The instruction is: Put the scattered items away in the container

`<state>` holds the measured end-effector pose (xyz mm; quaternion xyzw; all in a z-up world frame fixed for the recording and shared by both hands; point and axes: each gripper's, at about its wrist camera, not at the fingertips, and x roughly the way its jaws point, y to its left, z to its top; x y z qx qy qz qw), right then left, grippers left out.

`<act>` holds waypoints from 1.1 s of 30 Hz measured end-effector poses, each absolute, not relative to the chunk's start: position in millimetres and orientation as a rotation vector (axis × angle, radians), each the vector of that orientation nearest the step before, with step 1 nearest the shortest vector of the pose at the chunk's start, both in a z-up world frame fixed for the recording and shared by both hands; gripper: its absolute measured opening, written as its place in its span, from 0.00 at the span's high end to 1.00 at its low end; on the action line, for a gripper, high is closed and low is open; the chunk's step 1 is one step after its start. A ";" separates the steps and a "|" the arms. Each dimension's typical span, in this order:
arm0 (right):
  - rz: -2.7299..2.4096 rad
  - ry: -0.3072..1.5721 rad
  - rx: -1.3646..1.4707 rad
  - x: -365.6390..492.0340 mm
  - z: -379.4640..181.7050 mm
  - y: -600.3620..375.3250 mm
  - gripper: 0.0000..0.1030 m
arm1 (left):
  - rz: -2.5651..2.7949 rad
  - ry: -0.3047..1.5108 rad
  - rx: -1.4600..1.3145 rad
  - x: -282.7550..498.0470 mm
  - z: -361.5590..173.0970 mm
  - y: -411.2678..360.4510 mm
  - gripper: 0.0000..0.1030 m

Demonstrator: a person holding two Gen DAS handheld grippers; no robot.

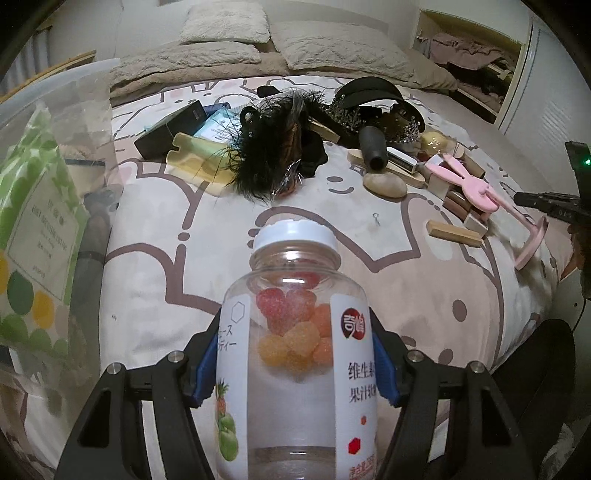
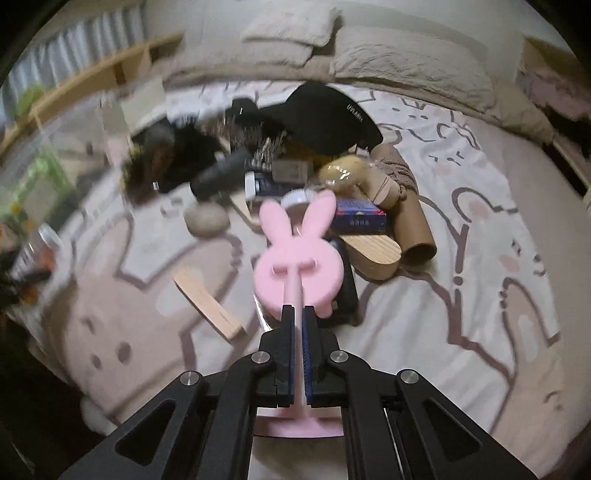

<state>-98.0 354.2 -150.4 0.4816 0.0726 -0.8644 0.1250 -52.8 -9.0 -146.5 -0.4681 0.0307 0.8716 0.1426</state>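
Observation:
My left gripper (image 1: 295, 354) is shut on a clear bottle of orange and red gummies (image 1: 295, 332) with a white cap, held above the bed. A clear plastic container (image 1: 48, 155) stands at the left with a green-dotted cotton pack (image 1: 33, 221) inside. My right gripper (image 2: 298, 314) is shut on the thin stem of a pink rabbit-shaped stand (image 2: 295, 254), lifted over the pile. The left wrist view shows that pink stand (image 1: 476, 184) and the right gripper (image 1: 517, 199) at the far right. Scattered items lie across the bedsheet.
The pile holds a black feathery piece (image 1: 258, 162), a black cap (image 2: 325, 118), a grey cylinder (image 1: 373, 147), a pebble (image 1: 384, 184), wooden blocks (image 1: 454, 232), a blue box (image 2: 358, 218) and cardboard tubes (image 2: 413, 229). Pillows (image 1: 225, 26) lie at the head of the bed.

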 end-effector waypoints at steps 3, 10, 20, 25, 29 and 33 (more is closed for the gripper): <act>-2.471 0.287 1.443 -100.1 -152.8 344.9 0.96 | 2.511 0.073 -1.350 -50.4 -148.4 -10.8 0.34; -2.449 0.460 1.512 -111.2 -152.9 326.0 0.90 | 2.514 0.056 -1.329 -45.5 -149.7 -15.2 0.34; -2.449 0.683 1.595 -116.2 -159.8 313.3 0.08 | 2.531 0.037 -1.281 -42.3 -152.6 -23.6 0.34; -2.431 0.773 1.666 -125.9 -178.5 314.6 0.48 | 2.534 0.044 -1.259 -38.6 -152.6 -26.4 0.34; -2.345 0.747 1.705 -125.5 -189.2 309.6 0.61 | 2.535 0.045 -1.242 -35.5 -151.0 -28.9 0.34; -2.393 0.748 1.675 -124.8 -189.4 307.9 0.77 | 2.534 0.040 -1.233 -36.4 -151.0 -29.7 0.34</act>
